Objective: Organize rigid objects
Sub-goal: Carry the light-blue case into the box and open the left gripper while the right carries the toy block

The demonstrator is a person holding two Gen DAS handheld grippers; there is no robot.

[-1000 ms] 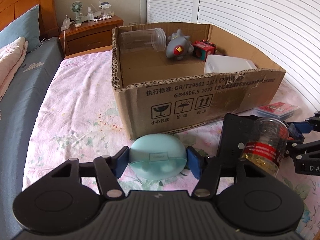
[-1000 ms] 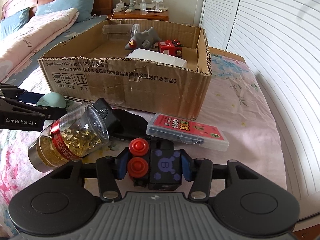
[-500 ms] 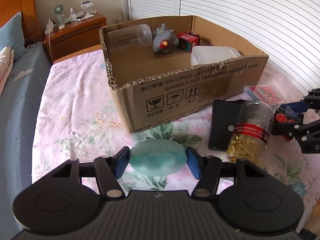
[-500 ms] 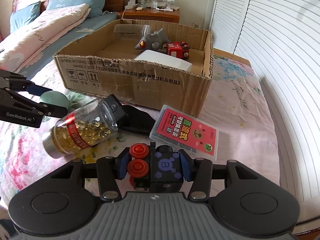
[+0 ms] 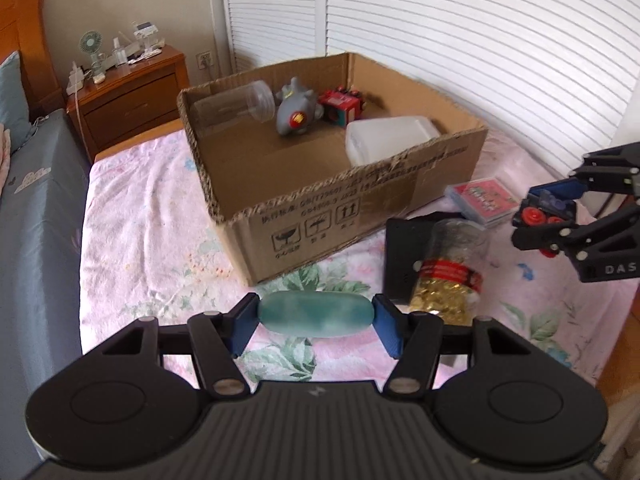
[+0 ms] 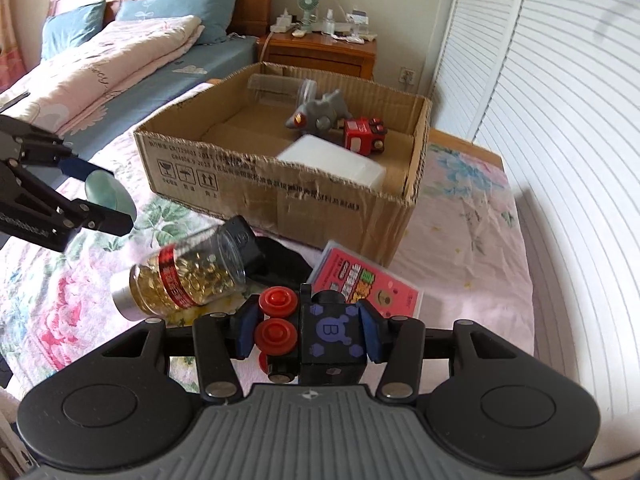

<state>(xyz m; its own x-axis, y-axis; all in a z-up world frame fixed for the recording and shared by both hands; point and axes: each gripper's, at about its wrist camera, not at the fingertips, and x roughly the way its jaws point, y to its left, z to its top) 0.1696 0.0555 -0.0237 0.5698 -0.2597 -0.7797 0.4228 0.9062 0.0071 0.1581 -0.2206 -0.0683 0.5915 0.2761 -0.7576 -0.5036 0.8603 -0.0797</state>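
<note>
Two loads are up off the bed at once: the left hand-held gripper (image 5: 316,320) is closed on a pale teal oval case (image 5: 316,317), its long axis running crosswise from finger to finger, and the right hand-held gripper (image 6: 307,334) is clamped on a black toy block with red wheels (image 6: 316,336). The cardboard box (image 5: 360,208) lies straight ahead of both, open side up, the left one looking a touch nearer to its front wall
</note>
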